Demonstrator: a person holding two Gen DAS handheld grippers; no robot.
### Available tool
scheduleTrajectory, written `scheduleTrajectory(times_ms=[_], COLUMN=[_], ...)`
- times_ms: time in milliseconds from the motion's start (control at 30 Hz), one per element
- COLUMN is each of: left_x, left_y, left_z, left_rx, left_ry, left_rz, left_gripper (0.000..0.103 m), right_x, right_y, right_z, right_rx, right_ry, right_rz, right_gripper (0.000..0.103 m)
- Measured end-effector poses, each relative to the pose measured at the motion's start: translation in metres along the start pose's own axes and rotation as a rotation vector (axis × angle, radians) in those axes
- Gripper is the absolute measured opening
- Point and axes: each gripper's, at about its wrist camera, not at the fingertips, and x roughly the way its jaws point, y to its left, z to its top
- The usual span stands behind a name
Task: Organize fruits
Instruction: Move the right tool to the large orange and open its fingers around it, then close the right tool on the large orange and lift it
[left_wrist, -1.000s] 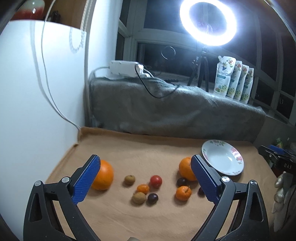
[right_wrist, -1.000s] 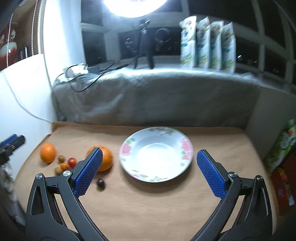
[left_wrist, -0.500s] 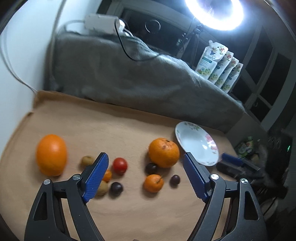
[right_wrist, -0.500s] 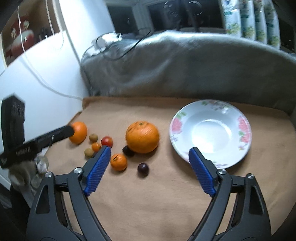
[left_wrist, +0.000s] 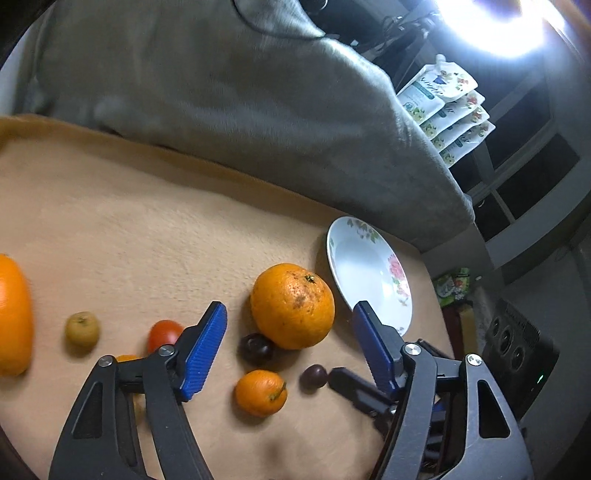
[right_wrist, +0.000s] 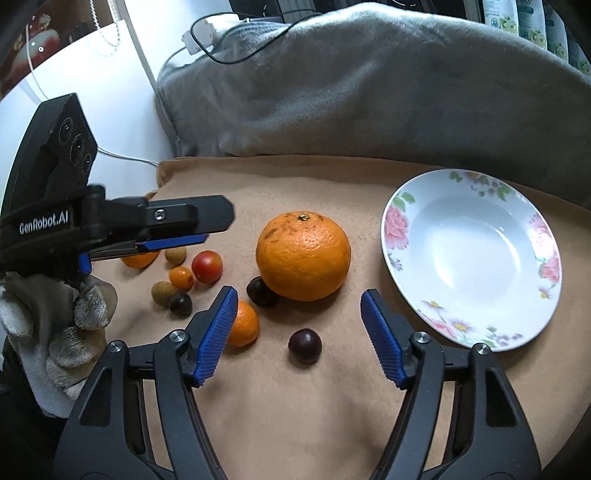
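A big orange (right_wrist: 303, 255) (left_wrist: 292, 305) lies on the tan cloth, left of an empty white flowered plate (right_wrist: 472, 258) (left_wrist: 369, 277). Around it lie a small mandarin (left_wrist: 261, 393) (right_wrist: 243, 323), dark plums (right_wrist: 304, 345) (left_wrist: 313, 376) (left_wrist: 256, 347), a red tomato (right_wrist: 207, 266) (left_wrist: 164, 334), a tiny orange fruit (right_wrist: 181, 277), kiwis (right_wrist: 163, 292) (left_wrist: 82, 328) and a second large orange (left_wrist: 13, 314). My right gripper (right_wrist: 299, 339) is open, just short of the big orange, above a plum. My left gripper (left_wrist: 290, 349) is open, low over the same fruits.
A grey blanket-covered ledge (right_wrist: 369, 92) borders the cloth at the back, with a cable and power adapter (right_wrist: 199, 35) on it. Refill pouches (left_wrist: 443, 110) stand at the back right. A white wall (right_wrist: 110, 92) bounds the left. The left gripper (right_wrist: 177, 225) shows in the right view.
Both grippers have moved forward and down toward the fruit cluster, and the fruits now loom larger. Both stay open. No fruit has moved.
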Motion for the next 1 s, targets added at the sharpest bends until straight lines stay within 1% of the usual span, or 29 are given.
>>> scheduleTrajectory(times_ms=[100,133,300,500,700,833,1000], left_x=[0.009,0.011,0.020,0.027,0.035,0.040,0.040], left_y=[0.004,0.005,0.007,0.009,0.015,0.018,0.015], left_z=[0.004,0.004,0.008,0.011,0.014,0.014,0.015], left_rx=[-0.024,-0.029,-0.034,-0.036,-0.052,-0.060,-0.052], left_ry=[0.023,0.030,0.052,0.067,0.083,0.100,0.105], left_rz=[-0.012,-0.016,-0.024,-0.026,-0.025,-0.040,-0.055], left_gripper=[0.068,0.067,0.066,0.059,0.058,0.057,0.051], right_x=[0.008,0.010,0.020,0.030,0.037,0.042,0.044], right_y=[-0.002,-0.001,0.002,0.003,0.004,0.003,0.001], right_z=[0.000,0.001,0.005,0.009,0.009,0.010,0.012], right_rx=[0.013,0.011,0.005,0.015,0.007,0.014,0.009], right_ry=[0.013,0.014,0.020,0.023,0.028,0.032,0.031], right_rz=[0.010,0.009,-0.002,-0.003,-0.012,-0.021,-0.025], right_gripper=[0.063,0.063,0.063,0.063,0.063,0.063,0.063])
